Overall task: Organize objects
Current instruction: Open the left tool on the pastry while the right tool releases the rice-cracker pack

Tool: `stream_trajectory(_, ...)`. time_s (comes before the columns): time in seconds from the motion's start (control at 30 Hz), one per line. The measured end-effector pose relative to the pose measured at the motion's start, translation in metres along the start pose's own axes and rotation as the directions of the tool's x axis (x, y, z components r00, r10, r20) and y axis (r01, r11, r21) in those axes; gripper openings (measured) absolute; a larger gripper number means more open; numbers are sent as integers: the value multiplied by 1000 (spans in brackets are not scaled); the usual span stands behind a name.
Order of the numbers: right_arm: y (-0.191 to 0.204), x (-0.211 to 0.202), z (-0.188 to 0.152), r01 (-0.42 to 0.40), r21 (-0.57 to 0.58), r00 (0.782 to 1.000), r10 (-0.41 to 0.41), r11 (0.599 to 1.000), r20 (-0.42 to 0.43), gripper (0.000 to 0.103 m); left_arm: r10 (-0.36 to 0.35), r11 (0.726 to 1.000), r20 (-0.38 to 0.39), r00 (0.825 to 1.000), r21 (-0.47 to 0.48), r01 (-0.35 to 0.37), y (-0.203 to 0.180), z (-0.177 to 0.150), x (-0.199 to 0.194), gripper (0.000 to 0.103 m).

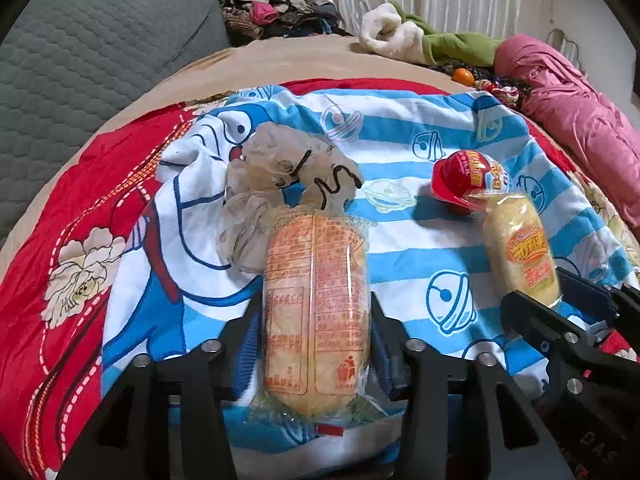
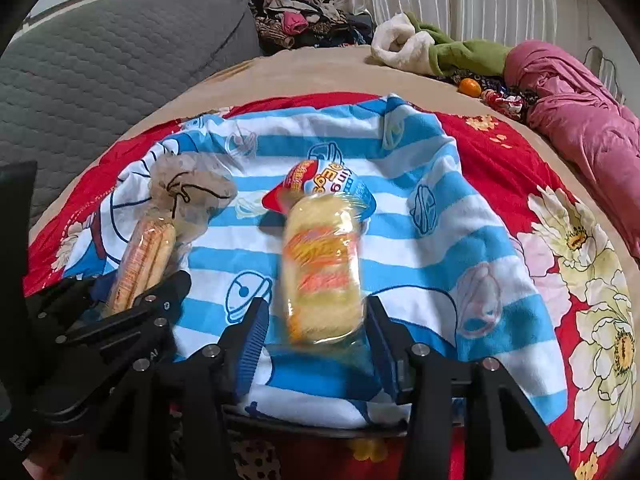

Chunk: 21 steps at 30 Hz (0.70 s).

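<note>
A wrapped bread pack with orange print (image 1: pixel 316 280) lies lengthwise between the jaws of my left gripper (image 1: pixel 315 308); the pads stand just off its sides, so it is open. A crumpled clear bag with a black string (image 1: pixel 280 176) touches the pack's far end. My right gripper (image 2: pixel 316 308) is open around a blurred yellow bread pack (image 2: pixel 320 272), with cloth showing beside the left pad. A red and blue egg-shaped package (image 2: pixel 324 180) sits at that pack's far end. Everything rests on a blue-and-white striped cartoon cloth (image 1: pixel 400 240).
The cloth lies on a red floral bedspread (image 2: pixel 520 168). A grey quilted cushion (image 1: pixel 100 60) stands at the back left. At the back are a clothes pile (image 1: pixel 272 8), a green and white garment (image 1: pixel 420 40), an orange fruit (image 1: pixel 463 76) and a pink bundle (image 1: pixel 580 112).
</note>
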State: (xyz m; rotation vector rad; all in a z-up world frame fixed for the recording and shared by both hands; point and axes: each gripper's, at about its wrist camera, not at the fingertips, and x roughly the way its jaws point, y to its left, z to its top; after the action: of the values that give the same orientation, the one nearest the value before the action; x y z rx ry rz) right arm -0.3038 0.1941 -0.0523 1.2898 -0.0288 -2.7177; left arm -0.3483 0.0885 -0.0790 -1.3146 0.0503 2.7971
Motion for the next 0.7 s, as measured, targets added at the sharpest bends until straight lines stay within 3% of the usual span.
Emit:
stream_trajectory(0.23,-3,-4,-2,-2,20,1000,2,1000,-3,67,-16,1000,-4,1000,-1,16,2,-4,-3,73)
stream_trajectory(0.7,-4,-22,0,3,26,1000,-4,1000,25,75,-37,999,-4,999,-36,37,13,-5,-20,79)
